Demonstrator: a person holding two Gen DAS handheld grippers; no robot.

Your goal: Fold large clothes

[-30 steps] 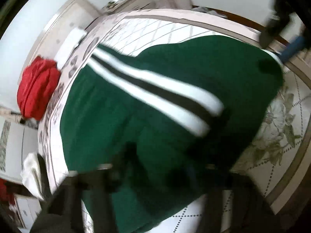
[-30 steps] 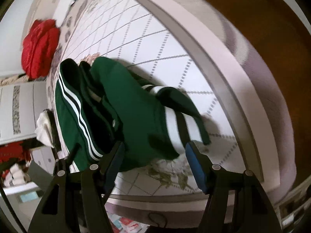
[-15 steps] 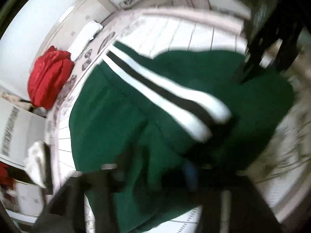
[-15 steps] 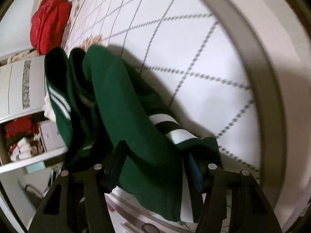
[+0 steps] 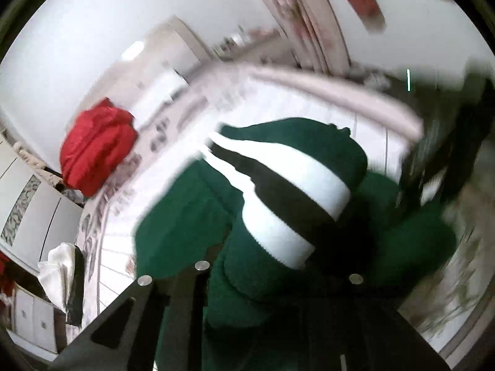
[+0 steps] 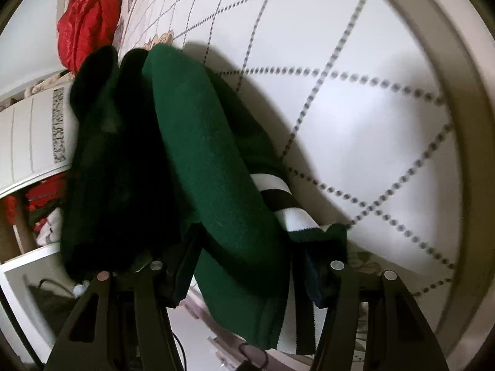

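1. While our left tongs [image 5: 278, 287] sit buried in cloth, we see them clenched on a bunched fold of the green garment [image 5: 191, 204]; their jaws have just been closing, with that cloth between them.
2. Across the bunch in the left wrist view runs the garment's white and black striped band [image 5: 278, 204], curving over the top of the gathered cloth.
3. Our right tongs [image 6: 247, 272] straddle a thick fold of the same garment [image 6: 204, 160], one jaw on each side; the cloth fills the gap, but we cannot tell whether the pads press on it or only flank it.
4. We find the garment heaped on the bed [image 6: 355, 108], close to the bed's near edge, with part of it hanging over that edge below our right tongs.
5. Its cover is white with dotted diamond lines and a pale border band [image 6: 458, 123] along the bed's edge.
6. At the bed's far edge lies a red bundle [image 5: 96, 145], well apart from the green garment.
7. Beyond that edge stand white cabinets [image 5: 34, 216], blurred in the left view.
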